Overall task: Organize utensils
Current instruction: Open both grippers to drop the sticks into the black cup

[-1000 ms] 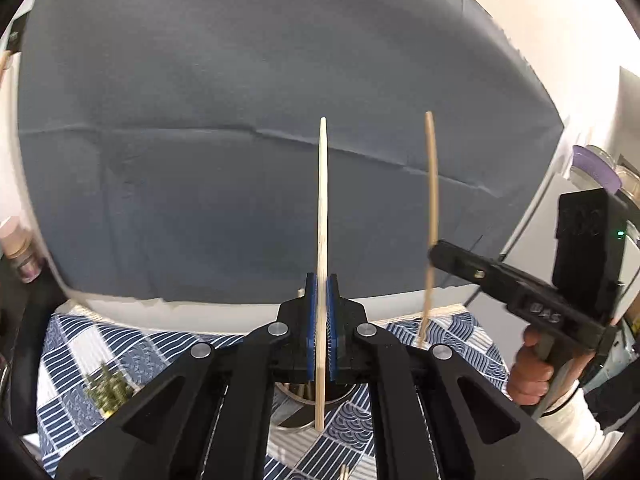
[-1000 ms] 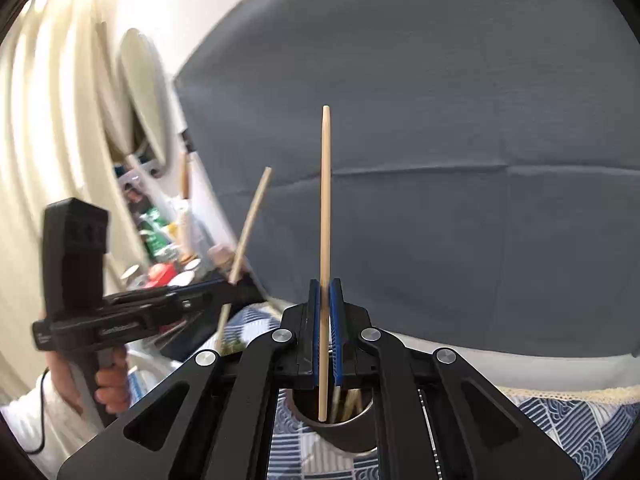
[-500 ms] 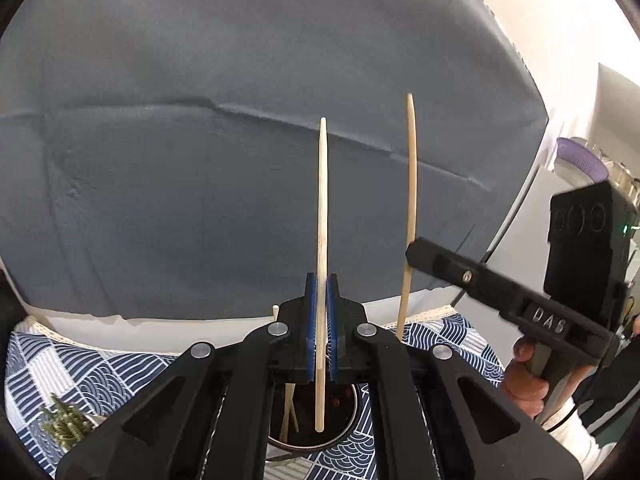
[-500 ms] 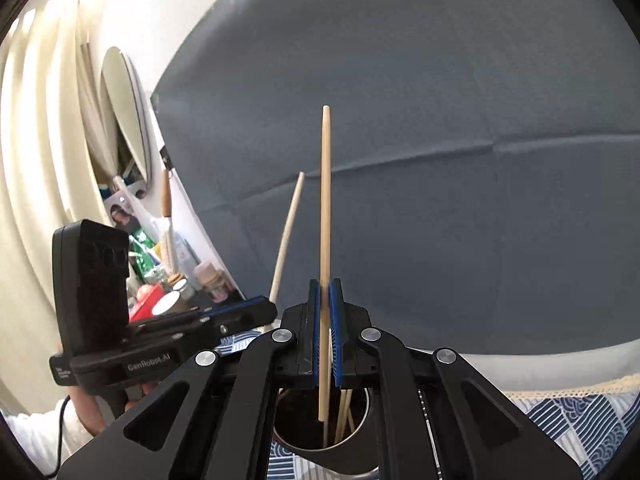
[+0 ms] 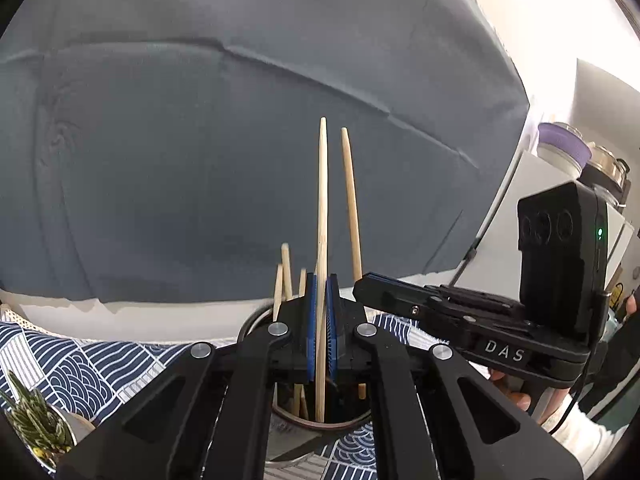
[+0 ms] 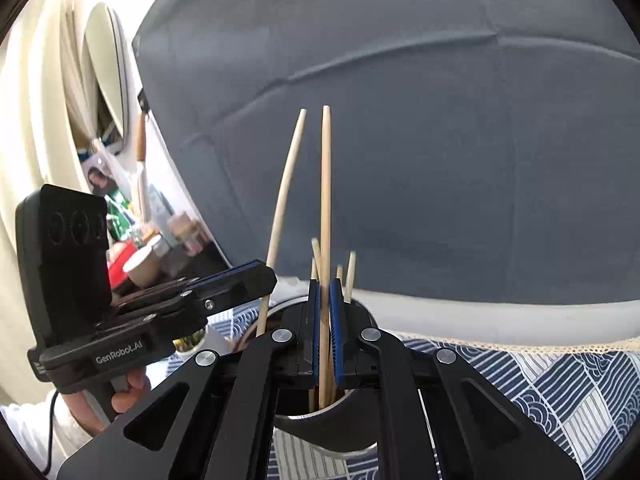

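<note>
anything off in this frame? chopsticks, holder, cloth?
Nothing stands out. Each tool grips one chopstick upright: left tool on its chopstick, right tool on its chopstick, lower ends inside the metal holder among other sticks. No spill or damage visible on the patterned cloth.

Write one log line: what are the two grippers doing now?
left gripper: shut on chopstick | right gripper: shut on second chopstick | both tips over cup

A creased grey backdrop (image 5: 240,160) fills most of both views, with a white wall (image 5: 540,20) at upper right of the left view, cream curtains (image 6: 36,120) at far left of the right view, and a blue patterned cloth (image 6: 560,384) along the bottom.
</note>
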A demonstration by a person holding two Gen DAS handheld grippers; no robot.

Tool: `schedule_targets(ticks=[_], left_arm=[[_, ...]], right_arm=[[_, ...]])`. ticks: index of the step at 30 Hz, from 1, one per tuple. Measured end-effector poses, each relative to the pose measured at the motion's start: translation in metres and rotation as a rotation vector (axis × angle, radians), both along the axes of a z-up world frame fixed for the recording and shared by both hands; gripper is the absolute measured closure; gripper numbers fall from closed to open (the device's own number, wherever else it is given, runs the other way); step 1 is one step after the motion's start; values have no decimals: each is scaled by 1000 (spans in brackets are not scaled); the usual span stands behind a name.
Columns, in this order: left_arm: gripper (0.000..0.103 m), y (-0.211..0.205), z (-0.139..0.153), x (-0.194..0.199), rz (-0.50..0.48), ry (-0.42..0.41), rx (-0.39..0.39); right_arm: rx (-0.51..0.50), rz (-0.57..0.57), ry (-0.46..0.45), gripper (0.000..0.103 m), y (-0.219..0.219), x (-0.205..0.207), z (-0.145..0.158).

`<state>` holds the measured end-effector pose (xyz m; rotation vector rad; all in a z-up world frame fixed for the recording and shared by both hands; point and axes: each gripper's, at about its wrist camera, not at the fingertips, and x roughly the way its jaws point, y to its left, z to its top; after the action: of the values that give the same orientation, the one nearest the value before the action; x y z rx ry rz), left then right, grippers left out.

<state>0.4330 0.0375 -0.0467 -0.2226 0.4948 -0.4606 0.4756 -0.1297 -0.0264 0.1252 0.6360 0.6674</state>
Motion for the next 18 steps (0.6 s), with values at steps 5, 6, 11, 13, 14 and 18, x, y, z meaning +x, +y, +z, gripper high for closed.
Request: schedule_targets(ticks=[5,6,11,13,14,18], left_arm=[[98,12,-5,-6,3,7,-46],[98,13,-5,-7,2,9,-46],[98,13,-5,-17,-3,32,-59],[98,14,-5,-25,14,33,-47],[98,15,-3,-29,19,34,-49],[94,22,1,-43,54,43,-48]], right_arm=[[-63,-5,39,98,6,-5,-6],[-73,-2,40,98,5,-7,-6],[-121,6,66,98,7,-13,-5],[-133,5,75,96,5,-15,-5],[-139,6,85,95,5,-16,-5],[-176,12,98,94,3,-23,-1]])
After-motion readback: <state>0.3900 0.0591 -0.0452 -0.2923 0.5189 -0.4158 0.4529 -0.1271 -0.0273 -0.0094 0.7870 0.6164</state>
